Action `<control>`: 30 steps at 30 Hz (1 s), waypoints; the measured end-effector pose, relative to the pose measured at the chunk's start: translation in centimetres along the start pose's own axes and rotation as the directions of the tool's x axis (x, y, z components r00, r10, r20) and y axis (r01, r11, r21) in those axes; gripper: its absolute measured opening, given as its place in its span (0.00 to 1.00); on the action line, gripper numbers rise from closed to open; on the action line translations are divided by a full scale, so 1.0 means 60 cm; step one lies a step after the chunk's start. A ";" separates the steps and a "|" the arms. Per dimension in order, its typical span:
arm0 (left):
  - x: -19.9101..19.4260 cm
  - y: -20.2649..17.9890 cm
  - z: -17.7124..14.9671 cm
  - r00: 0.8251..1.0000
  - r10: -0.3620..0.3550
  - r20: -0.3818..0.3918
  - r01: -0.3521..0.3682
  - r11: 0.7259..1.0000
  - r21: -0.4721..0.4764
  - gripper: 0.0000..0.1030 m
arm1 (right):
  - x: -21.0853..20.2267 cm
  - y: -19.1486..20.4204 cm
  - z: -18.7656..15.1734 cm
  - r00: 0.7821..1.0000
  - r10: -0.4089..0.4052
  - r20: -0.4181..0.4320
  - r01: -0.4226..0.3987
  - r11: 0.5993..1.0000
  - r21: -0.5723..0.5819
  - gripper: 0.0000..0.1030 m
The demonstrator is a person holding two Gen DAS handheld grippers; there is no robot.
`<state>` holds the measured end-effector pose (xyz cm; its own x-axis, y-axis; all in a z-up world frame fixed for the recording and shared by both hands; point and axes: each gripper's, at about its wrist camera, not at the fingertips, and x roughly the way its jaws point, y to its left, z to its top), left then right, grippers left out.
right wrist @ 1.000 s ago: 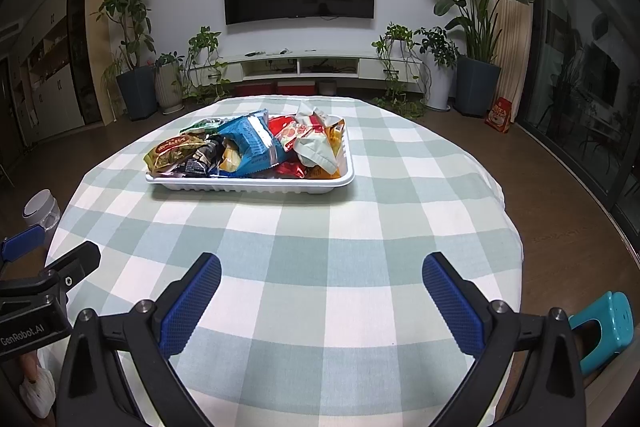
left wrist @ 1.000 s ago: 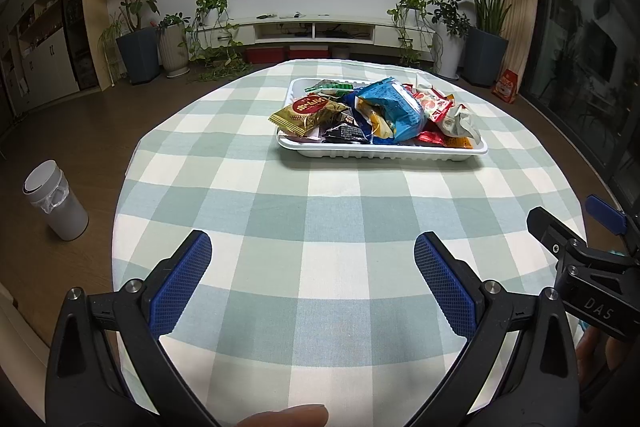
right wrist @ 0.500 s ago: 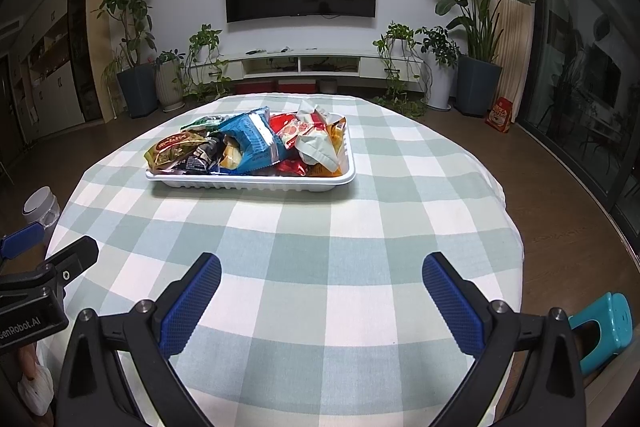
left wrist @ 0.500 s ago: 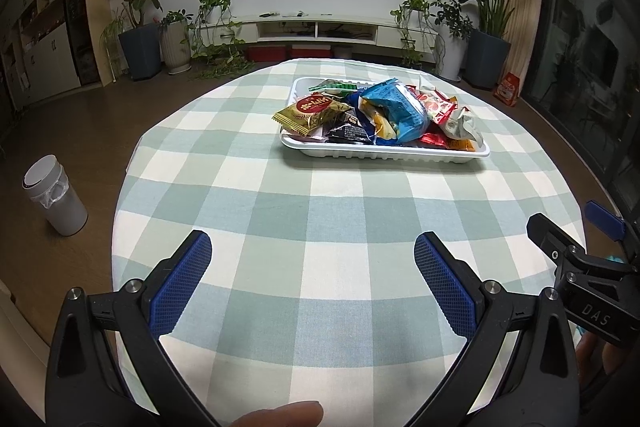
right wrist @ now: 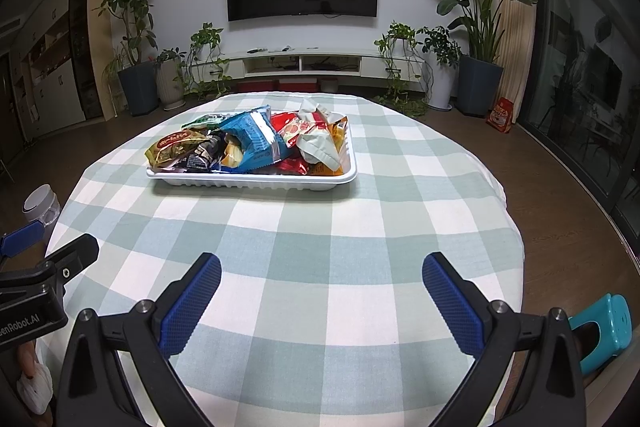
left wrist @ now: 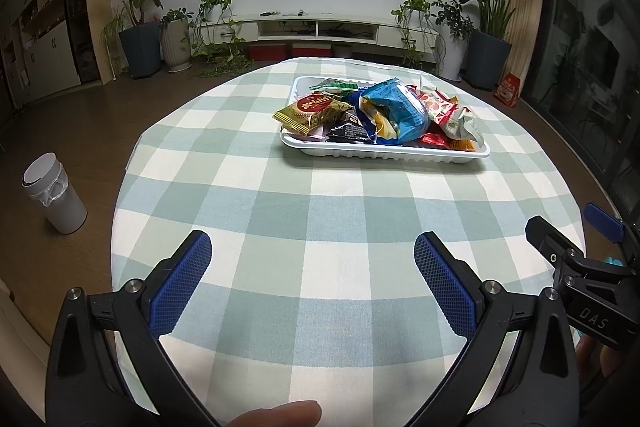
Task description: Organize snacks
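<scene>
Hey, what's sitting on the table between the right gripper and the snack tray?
Nothing: in the right wrist view only bare checked tablecloth lies between the open right gripper and the white tray of snacks. The left wrist view agrees.

bare checked tablecloth ahead, heaped snack tray beyond

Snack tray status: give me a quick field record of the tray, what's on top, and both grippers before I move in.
tray: white plastic tray, on the checked tablecloth, toward the far half of the round table
contents: heaped snack packets, none outside the tray
top packet: blue bag, near the middle
left end: gold packet overhanging the rim
right end: crumpled white packet
left gripper: open, empty, short of the tray
right gripper: open, empty, short of the tray
</scene>
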<state>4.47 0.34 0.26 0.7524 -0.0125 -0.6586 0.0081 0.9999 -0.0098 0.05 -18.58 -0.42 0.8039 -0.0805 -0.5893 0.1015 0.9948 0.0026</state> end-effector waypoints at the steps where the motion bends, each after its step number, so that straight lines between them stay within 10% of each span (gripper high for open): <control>1: 0.000 0.000 0.000 1.000 0.002 0.000 -0.002 1.000 -0.003 1.00 | -0.001 -0.001 -0.001 1.000 0.000 -0.001 0.000 1.000 0.000 1.00; 30: 0.001 -0.009 -0.005 1.000 0.001 -0.021 -0.001 1.000 -0.024 1.00 | -0.005 0.002 0.001 1.000 0.000 -0.005 -0.001 1.000 -0.002 1.00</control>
<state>4.31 -0.22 -0.02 0.7381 -0.0117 -0.6746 -0.0086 0.9996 -0.0267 -0.15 -18.41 -0.17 0.8013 -0.0797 -0.5929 0.1001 0.9950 0.0015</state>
